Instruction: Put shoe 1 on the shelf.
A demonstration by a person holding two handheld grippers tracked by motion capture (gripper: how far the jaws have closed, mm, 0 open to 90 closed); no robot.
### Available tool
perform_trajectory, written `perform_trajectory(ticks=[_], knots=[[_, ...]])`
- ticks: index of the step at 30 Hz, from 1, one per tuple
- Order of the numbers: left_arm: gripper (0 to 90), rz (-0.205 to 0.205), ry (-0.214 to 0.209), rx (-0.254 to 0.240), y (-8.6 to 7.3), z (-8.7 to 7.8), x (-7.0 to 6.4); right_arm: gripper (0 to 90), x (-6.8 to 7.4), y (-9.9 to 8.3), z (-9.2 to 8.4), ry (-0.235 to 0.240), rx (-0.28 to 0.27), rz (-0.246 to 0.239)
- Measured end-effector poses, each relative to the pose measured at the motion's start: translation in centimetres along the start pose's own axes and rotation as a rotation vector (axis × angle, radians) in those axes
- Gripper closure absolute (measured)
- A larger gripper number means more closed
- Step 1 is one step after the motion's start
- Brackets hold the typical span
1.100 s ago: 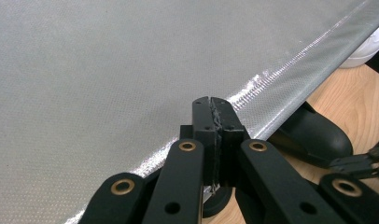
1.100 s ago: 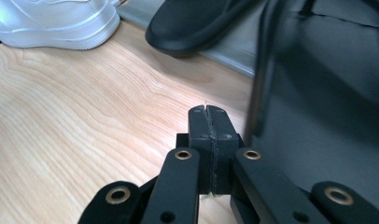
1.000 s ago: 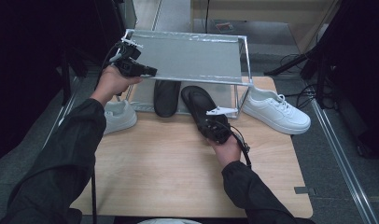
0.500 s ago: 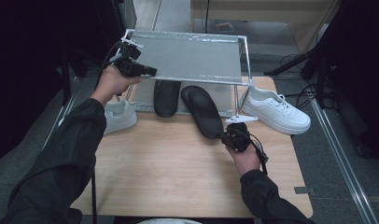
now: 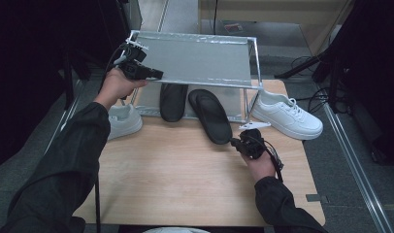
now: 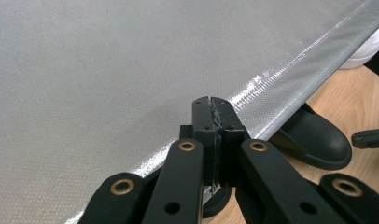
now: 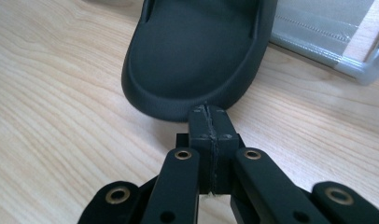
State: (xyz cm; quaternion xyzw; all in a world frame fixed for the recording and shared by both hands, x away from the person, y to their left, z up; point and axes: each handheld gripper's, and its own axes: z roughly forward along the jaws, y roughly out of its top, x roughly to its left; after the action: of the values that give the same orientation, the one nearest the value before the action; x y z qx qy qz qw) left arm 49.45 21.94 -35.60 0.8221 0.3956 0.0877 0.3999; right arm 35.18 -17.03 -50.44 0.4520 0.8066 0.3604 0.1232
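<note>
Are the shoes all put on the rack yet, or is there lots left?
One black slipper already sits on the rack's bottom shelf. In hand: the right gripper, shut, is at the heel of the second black slipper, which lies half off the shelf. The left gripper rests shut at the top shelf's edge. Both white sneakers are outside the rack.

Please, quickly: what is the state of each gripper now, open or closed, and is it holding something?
Left gripper: closed, holding nothing, at the front edge of the rack's top shelf.
Right gripper: closed, holding nothing, tips at the black slipper.
</note>
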Motion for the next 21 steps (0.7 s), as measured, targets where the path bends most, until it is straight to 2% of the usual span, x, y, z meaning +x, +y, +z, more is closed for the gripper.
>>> perform_trajectory(ticks=[5, 9, 21], knots=[[90.0, -0.002, 0.0, -0.001, 0.0, 0.0, 0.0, 90.0, 0.4, 0.3, 0.8, 0.01, -0.009, 0.009], [90.0, -0.006, -0.004, -0.002, 0.0, 0.0, 0.0, 90.0, 0.9, 0.8, 1.3, 0.01, -0.017, -0.003], [90.0, -0.012, -0.008, -0.006, -0.1, 0.0, 0.1, 90.0, 1.0, 3.3, 4.2, 0.012, -0.049, 0.008]])
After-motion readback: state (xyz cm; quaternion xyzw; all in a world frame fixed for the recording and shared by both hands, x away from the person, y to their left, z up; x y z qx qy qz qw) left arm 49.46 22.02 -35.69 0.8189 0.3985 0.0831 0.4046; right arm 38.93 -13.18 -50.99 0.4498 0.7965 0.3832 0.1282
